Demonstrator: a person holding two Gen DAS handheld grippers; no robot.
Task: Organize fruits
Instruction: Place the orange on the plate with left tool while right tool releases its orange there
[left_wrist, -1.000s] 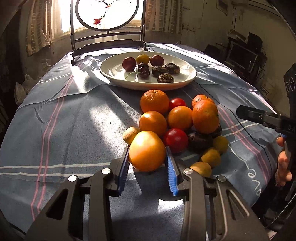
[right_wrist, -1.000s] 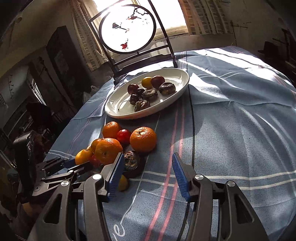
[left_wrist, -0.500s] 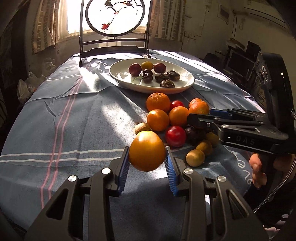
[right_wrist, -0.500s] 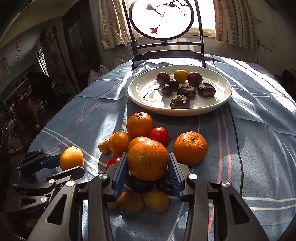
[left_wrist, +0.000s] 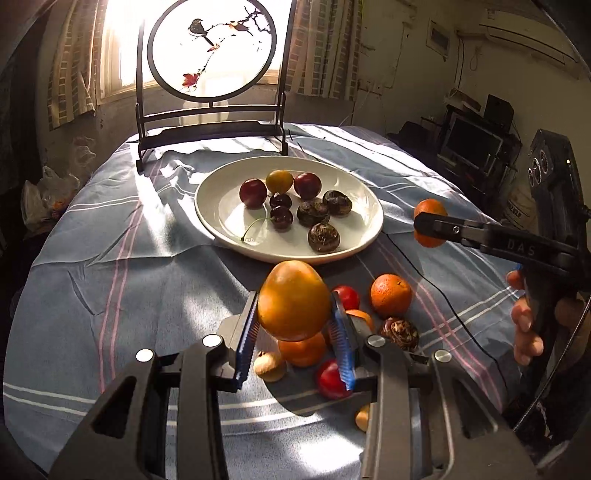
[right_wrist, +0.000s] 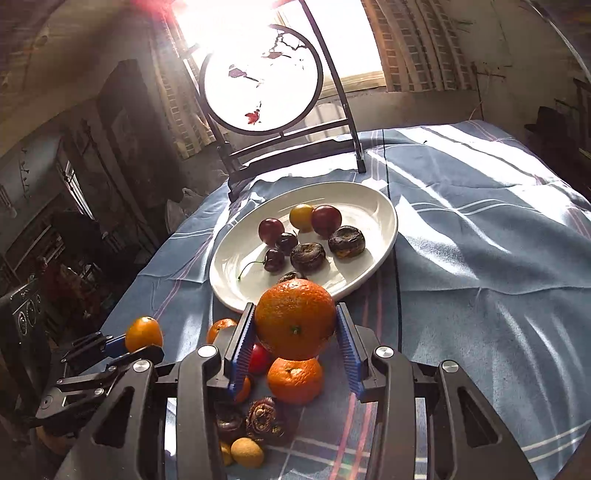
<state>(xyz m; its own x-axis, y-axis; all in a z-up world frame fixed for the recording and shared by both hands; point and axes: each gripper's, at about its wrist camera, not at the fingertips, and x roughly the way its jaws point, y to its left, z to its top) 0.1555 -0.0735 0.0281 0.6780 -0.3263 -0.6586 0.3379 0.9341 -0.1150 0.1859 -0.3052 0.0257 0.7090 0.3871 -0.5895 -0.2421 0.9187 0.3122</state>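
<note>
Left claw (left_wrist: 294, 334) around smooth orange-yellow fruit (left_wrist: 293, 300), slightly egg-shaped, glossy.

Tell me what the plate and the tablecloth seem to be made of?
The plate looks like glazed white ceramic: glossy, with soft reflections along its rim. The tablecloth looks like woven cotton or similar: matte blue with thin stripes, creased and rumpled. Neither can be confirmed by sight alone.

Both grippers are black plastic with open triangular cut-outs in the arms. The left gripper (left_wrist: 295, 343) and the right gripper (right_wrist: 293, 347) have blue ribbed pads (left_wrist: 248, 341) and round silver screws (left_wrist: 211, 340). The right one shows the grey letters "DAS" (left_wrist: 521, 247) on its side.
</note>
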